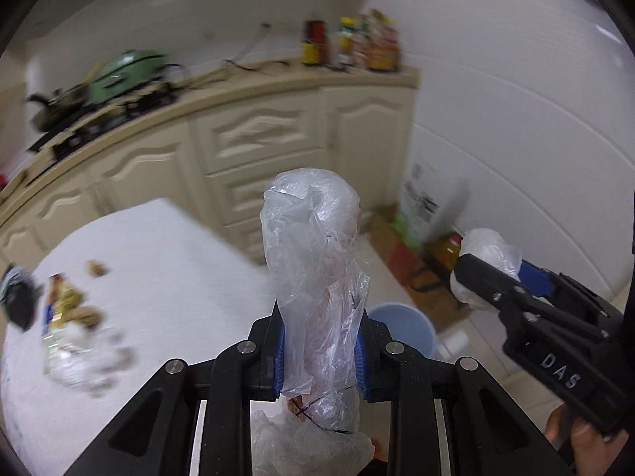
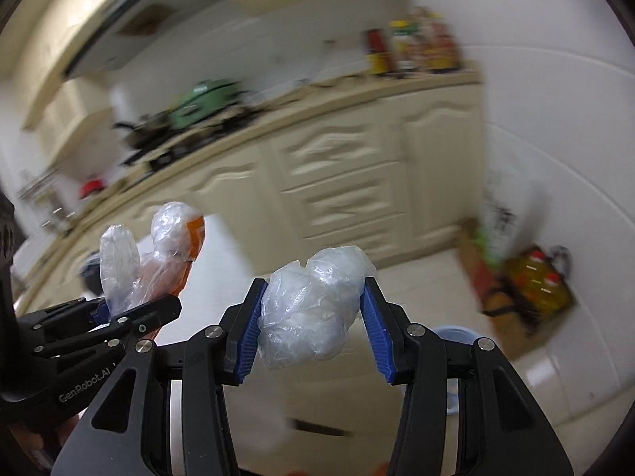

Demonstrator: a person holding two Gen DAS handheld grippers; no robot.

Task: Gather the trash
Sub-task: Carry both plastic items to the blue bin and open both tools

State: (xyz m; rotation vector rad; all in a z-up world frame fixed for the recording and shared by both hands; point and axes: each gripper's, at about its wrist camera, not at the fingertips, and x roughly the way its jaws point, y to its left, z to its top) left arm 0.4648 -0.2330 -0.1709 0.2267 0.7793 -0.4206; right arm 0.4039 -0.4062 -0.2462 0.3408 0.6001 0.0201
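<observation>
Soft, even indoor light; both fisheye views bend at dark rims, backgrounds smear with motion blur, foregrounds stay sharp.

Home kitchen: cream cabinets (image 1: 254, 139), stove (image 2: 186, 146) with pans (blurred), sauce bottles (image 1: 353, 43) on counter.

The left gripper (image 1: 319, 351) pinches a tall clear plastic bag wad (image 1: 313, 246) between blue pads. To its right, the right gripper (image 2: 313, 317) clamps a crumpled translucent plastic ball (image 2: 313, 305), both angled downward.

Clear plastic bag (image 1: 317, 246), pale-blue bin (image 1: 401, 325), green pot (image 1: 127, 73), cream cabinets (image 1: 254, 135).
</observation>
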